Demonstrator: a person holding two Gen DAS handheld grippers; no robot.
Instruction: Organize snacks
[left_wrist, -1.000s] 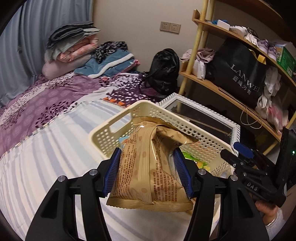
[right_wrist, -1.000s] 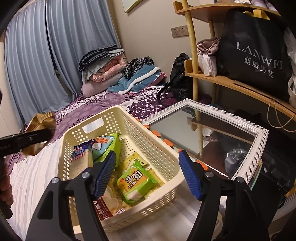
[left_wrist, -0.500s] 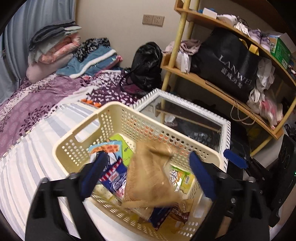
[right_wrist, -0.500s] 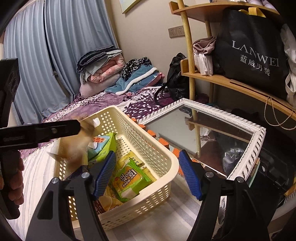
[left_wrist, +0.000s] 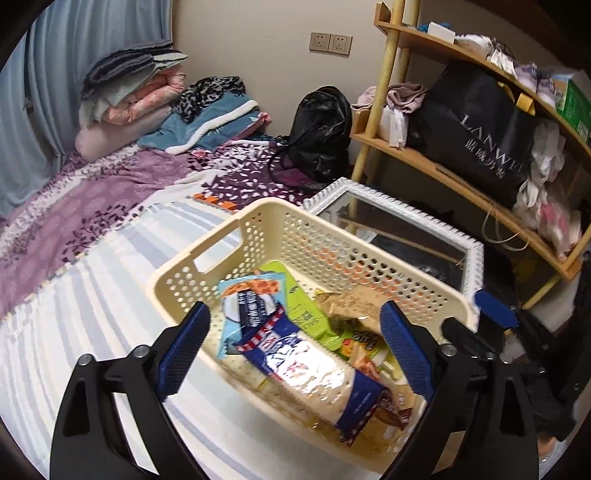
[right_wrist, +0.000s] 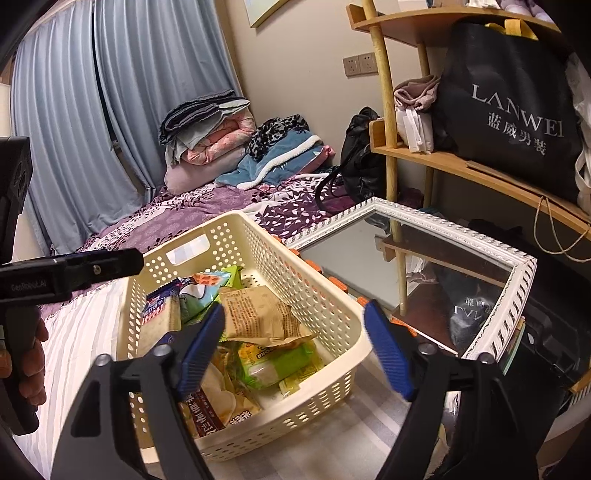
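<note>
A cream perforated basket (left_wrist: 258, 210) (right_wrist: 295, 266) sits on the striped bed sheet and holds several snack packs. A tan snack bag (left_wrist: 354, 302) (right_wrist: 258, 314) lies loose on top of them, beside a blue and white pack (left_wrist: 295, 354) and above a green pack (right_wrist: 273, 363). My left gripper (left_wrist: 293, 317) hovers above the basket's near side, its jaws opening wide with no pack pressed between the pads. In the right wrist view the left gripper (right_wrist: 133, 260) reaches in from the left over the rim. My right gripper (right_wrist: 295, 314) stands at the basket's near corner, jaws opening, holding nothing.
A white-framed mirror (left_wrist: 399, 221) (right_wrist: 443, 229) lies just right of the basket. Behind it a wooden shelf (right_wrist: 461, 162) carries a black bag (right_wrist: 509, 99). Folded bedding (left_wrist: 129, 92) and a black backpack (left_wrist: 321, 129) lie at the far end of the bed.
The left gripper's jaws spread and let go of the tan bag, which dropped into the basket. The right gripper's jaws widened somewhat while the hand stayed in place.
</note>
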